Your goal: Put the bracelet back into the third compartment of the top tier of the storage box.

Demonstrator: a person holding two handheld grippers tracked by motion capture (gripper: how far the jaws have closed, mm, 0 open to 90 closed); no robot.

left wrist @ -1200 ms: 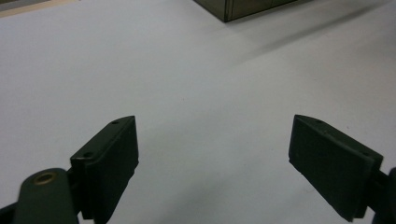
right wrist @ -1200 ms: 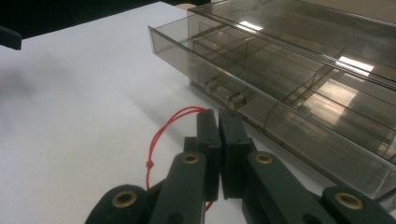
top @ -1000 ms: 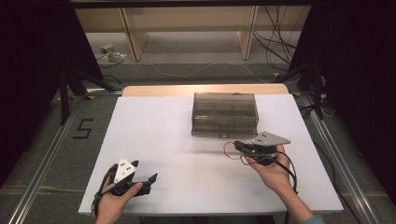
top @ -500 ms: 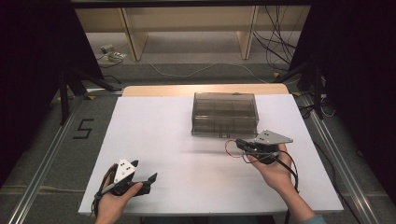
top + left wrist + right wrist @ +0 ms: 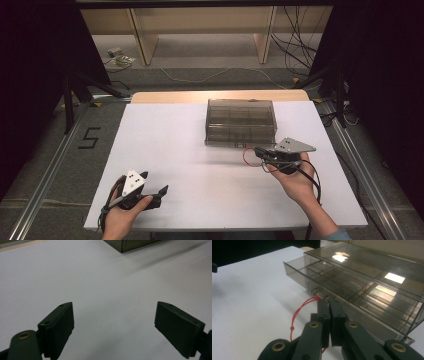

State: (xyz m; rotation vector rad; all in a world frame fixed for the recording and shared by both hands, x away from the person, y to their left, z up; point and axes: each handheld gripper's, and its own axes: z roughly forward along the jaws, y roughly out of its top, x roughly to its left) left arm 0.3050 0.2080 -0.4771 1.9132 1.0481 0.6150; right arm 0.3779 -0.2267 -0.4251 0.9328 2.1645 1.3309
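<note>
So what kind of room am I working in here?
Likely a lab recording station: a white table between floor rails, dark curtains at the sides, loose cables behind, a taped number on the carpet.

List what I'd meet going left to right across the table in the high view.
Left gripper, open, near the front edge → red cord loop → right gripper, shut on the cord, just in front of the clear drawer box.

A black "5", probably tape, on the grey floor (image 5: 55,150) left of the table.
</note>
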